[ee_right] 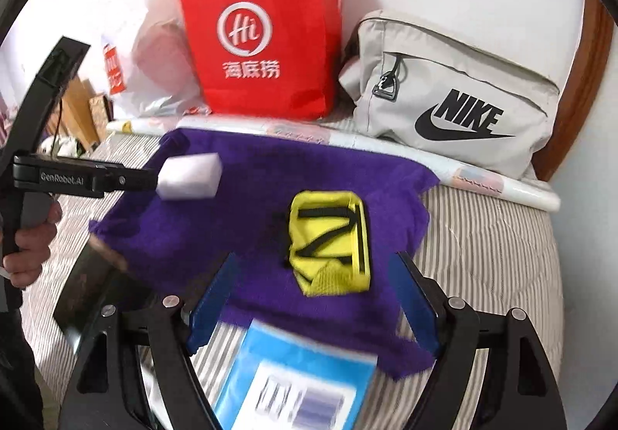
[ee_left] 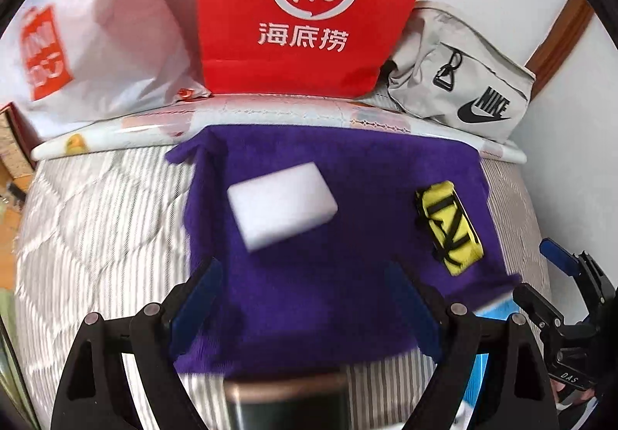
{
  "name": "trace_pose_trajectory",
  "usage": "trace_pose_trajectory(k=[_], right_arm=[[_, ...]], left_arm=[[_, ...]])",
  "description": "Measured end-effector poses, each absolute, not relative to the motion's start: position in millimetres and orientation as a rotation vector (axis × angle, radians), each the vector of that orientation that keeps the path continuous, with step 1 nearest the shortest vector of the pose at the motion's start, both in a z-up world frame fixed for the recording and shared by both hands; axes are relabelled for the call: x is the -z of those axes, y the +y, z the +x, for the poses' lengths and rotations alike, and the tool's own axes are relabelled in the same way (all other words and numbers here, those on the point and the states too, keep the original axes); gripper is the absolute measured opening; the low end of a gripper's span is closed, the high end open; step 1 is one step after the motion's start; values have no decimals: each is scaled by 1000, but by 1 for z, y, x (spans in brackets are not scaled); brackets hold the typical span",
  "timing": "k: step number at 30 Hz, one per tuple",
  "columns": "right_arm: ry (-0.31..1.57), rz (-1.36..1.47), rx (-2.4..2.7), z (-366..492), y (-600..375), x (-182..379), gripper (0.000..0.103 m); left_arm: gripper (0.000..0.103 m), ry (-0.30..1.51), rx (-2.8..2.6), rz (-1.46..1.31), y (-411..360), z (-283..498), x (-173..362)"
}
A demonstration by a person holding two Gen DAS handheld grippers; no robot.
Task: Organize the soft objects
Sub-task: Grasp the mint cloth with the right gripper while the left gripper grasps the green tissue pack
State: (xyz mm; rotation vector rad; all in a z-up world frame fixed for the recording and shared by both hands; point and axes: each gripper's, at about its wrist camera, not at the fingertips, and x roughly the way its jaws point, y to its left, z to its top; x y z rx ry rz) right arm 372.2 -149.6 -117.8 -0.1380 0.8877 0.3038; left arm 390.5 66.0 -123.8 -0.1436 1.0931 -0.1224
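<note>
A purple towel [ee_left: 309, 237] [ee_right: 231, 237] lies spread on a striped bed. On it rest a white sponge block [ee_left: 280, 204] [ee_right: 191, 177] and, further right, a yellow pouch with black straps [ee_left: 450, 227] [ee_right: 330, 242]. My left gripper [ee_left: 305, 298] hangs open above the towel's near half, with the sponge ahead of its fingertips and nothing between them. In the right wrist view the left gripper [ee_right: 150, 177] shows from the side, level with the sponge. My right gripper [ee_right: 314, 298] [ee_left: 540, 275] is open above the pouch's near end, pads clear of it.
A red paper bag [ee_left: 309, 5] [ee_right: 266, 32], a grey Nike bag [ee_left: 459, 78] [ee_right: 452, 98] and a white plastic bag [ee_left: 96, 44] stand against the wall behind a rolled white mat [ee_left: 270, 113]. A blue packet [ee_right: 293, 364] lies near the towel's front edge. A dark flat object [ee_right: 92, 283] lies at the lower left.
</note>
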Motion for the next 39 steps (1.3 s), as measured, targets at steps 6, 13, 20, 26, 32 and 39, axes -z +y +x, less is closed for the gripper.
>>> trace_pose_trajectory(k=[6, 13, 20, 26, 32, 39], right_arm=[[925, -171, -300, 335, -150, 115, 81], [860, -307, -253, 280, -141, 107, 91], [849, -289, -304, 228, -135, 107, 91], [845, -242, -346, 193, -131, 117, 91], [836, -208, -388, 164, -134, 130, 90], [872, -155, -387, 161, -147, 155, 90]], left_arm=[[87, 1040, 115, -153, 69, 330, 109], [87, 985, 99, -125, 67, 269, 99], [86, 972, 122, -188, 71, 217, 106], [86, 1002, 104, -108, 62, 187, 121], [86, 1002, 125, -154, 63, 162, 133], [86, 1027, 130, -241, 67, 147, 154]])
